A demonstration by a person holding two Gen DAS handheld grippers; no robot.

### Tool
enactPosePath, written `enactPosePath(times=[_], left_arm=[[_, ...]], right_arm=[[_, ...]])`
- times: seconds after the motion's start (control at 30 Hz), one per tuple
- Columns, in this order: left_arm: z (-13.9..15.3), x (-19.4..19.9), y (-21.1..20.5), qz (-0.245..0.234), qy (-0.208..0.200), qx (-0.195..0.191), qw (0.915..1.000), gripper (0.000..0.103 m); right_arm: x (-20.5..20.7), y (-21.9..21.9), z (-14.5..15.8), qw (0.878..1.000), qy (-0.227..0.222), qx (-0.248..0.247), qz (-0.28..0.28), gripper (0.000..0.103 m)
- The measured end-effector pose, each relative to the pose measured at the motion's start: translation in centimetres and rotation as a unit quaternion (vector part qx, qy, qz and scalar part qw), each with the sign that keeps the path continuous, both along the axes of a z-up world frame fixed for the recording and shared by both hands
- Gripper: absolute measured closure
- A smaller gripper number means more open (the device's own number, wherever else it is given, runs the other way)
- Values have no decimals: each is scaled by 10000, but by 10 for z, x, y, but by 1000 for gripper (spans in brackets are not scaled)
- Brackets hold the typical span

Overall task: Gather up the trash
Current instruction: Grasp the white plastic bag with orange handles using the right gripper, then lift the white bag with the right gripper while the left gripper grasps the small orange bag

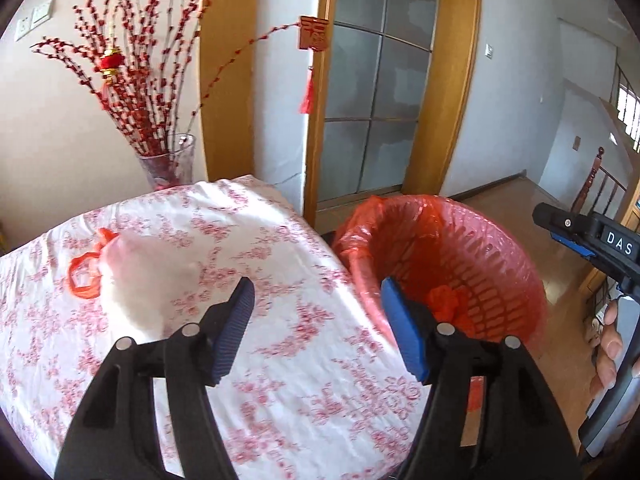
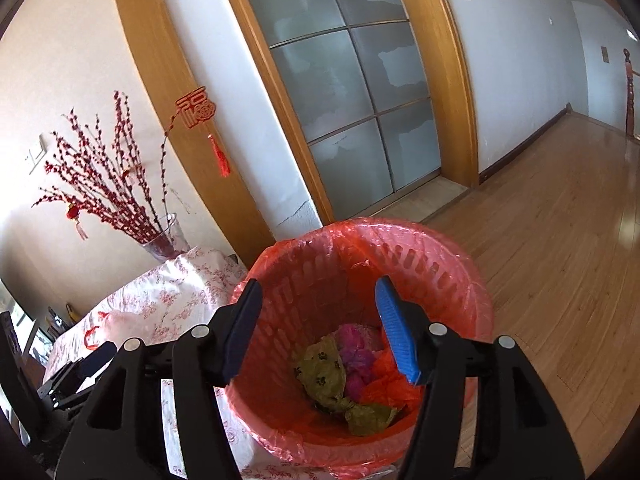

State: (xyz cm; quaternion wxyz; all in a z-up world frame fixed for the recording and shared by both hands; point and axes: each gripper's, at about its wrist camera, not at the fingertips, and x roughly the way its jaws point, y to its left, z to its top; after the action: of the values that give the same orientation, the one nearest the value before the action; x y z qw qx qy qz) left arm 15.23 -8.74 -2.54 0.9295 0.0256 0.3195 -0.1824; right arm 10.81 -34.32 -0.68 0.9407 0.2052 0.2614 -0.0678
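Crumpled trash (image 2: 352, 376) in red-lined bin (image 2: 460, 280), below empty right gripper (image 2: 318, 332).

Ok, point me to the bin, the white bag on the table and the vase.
bin (image 2: 452, 248): right wrist view, far rim.
white bag (image 1: 148, 280): left wrist view, middle of its body.
vase (image 1: 172, 164): left wrist view, glass wall.

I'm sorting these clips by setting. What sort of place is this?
Most likely a lived-in home, in a hall or living area: a frosted glass door in a wooden frame, a vase of red blossom branches beside a floral-covered table, and a red-lined wastebasket on wood flooring.
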Motion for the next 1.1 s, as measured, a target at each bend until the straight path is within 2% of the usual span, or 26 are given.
enactPosePath(times=[0.13,0.27,0.57,0.77,0.97,1.07,1.1], left_arm=[[4,-8,51,676,-185,124,9975,34],[6,-17,106,1389,-272,186,9898,34],[15,-35,220,2691,-395,148,9622,34],[14,-46,269,3131,-366,-1,9490,33],[7,-45,292,3281,-246,-88,9443,33],[4,-40,291,3219,-180,-108,9465,33],[3,-39,288,3175,-166,-108,9481,33]], right_arm=[[13,37,0,9986,61,-77,522,45],[32,88,-1,9932,155,-148,1147,48],[81,223,-8,9721,329,-402,2289,52],[107,290,-29,9588,599,-673,2695,55],[123,316,-50,9531,888,-1002,2713,56],[131,316,-63,9498,1133,-1166,2675,77],[131,315,-66,9485,1177,-1189,2689,80]])
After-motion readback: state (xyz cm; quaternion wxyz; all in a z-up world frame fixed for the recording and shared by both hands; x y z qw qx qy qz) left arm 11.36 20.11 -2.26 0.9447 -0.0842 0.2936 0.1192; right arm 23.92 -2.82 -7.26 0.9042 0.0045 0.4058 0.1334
